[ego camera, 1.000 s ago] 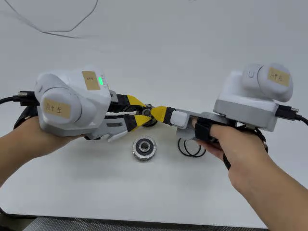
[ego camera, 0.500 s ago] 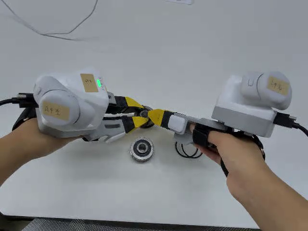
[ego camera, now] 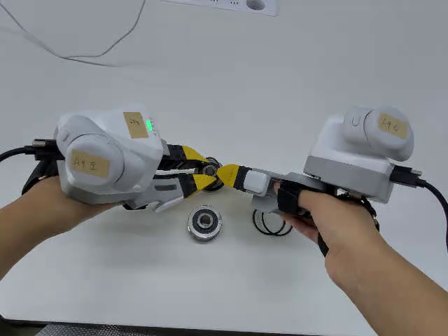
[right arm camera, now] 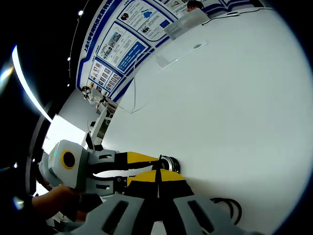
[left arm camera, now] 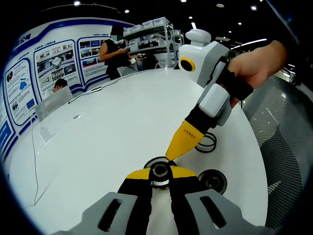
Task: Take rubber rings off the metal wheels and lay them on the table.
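Far left, the person's left hand [ego camera: 52,203] wraps the white body of the left gripper [ego camera: 198,173], which points in toward the middle of the white table [ego camera: 280,84]. Its yellow-tipped jaws are clamped on a metal wheel [left arm camera: 160,171], one on each side. The left gripper view looks straight at the wheel's hub, with a dark band running round its rim. That wheel sits right between the two tools, at the centre of the head view.

Just in front of it, nearer the person, a second metal wheel [ego camera: 204,224] lies flat on the table, apart from both grippers.

Now the right gripper [ego camera: 225,173]: it reaches in from the right, and its yellow tip meets the rim of the clamped wheel. In the right gripper view its two jaws are pressed together with only a thin seam between them. Whether any rubber is nipped in that seam, I can't tell.

Just right of the loose wheel, partly under the right gripper's neck, a small pile of black rubber rings [ego camera: 271,225] lies on the table. Further right, the right hand [ego camera: 336,224] grips that tool's handle. Up at the back left, a thin cable [ego camera: 84,52] loops across the table.
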A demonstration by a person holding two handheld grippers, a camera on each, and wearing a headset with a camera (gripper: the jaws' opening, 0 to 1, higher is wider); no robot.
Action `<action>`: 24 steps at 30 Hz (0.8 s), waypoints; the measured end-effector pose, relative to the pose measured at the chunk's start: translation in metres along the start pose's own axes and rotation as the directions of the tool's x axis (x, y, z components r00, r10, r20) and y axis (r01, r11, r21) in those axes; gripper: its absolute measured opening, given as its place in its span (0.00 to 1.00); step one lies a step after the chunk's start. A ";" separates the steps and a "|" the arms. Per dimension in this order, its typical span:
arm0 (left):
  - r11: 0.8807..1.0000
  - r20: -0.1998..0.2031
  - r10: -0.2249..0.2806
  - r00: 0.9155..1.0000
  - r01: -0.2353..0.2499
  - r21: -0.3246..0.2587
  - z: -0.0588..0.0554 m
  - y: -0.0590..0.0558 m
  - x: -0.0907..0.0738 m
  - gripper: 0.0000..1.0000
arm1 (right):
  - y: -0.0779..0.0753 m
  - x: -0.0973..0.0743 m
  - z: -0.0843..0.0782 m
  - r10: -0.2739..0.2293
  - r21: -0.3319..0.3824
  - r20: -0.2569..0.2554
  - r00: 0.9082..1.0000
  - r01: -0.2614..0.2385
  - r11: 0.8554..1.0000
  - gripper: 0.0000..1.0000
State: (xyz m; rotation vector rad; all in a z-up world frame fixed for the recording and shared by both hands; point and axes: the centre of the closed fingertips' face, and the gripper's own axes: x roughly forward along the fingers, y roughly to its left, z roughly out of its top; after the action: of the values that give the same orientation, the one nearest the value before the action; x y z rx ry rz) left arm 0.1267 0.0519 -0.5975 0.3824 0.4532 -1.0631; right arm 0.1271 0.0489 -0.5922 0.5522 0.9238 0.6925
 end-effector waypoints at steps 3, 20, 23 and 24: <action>1.000 -0.001 -0.002 1.000 0.002 -0.009 0.000 0.000 0.000 0.13 | -0.001 0.001 0.001 0.002 0.010 0.003 1.000 -0.002 1.000 0.01; 0.995 0.094 0.046 0.995 -0.038 -0.088 0.022 0.021 -0.033 0.19 | 0.012 0.003 0.006 0.053 0.062 0.022 0.998 -0.054 0.997 0.01; 0.994 0.101 0.064 0.993 -0.054 -0.100 0.024 0.028 -0.039 0.21 | 0.020 -0.004 0.008 0.089 0.100 0.035 0.995 -0.092 0.991 0.01; 0.994 0.096 0.071 0.993 -0.061 -0.095 0.024 0.030 -0.040 0.21 | 0.021 -0.006 0.008 0.094 0.106 0.038 0.995 -0.098 0.989 0.01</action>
State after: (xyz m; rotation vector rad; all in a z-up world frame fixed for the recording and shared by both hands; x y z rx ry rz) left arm 0.1411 0.0819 -0.5537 0.2594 0.3965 -0.9886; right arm 0.1249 0.0570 -0.5703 0.7063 0.9120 0.7210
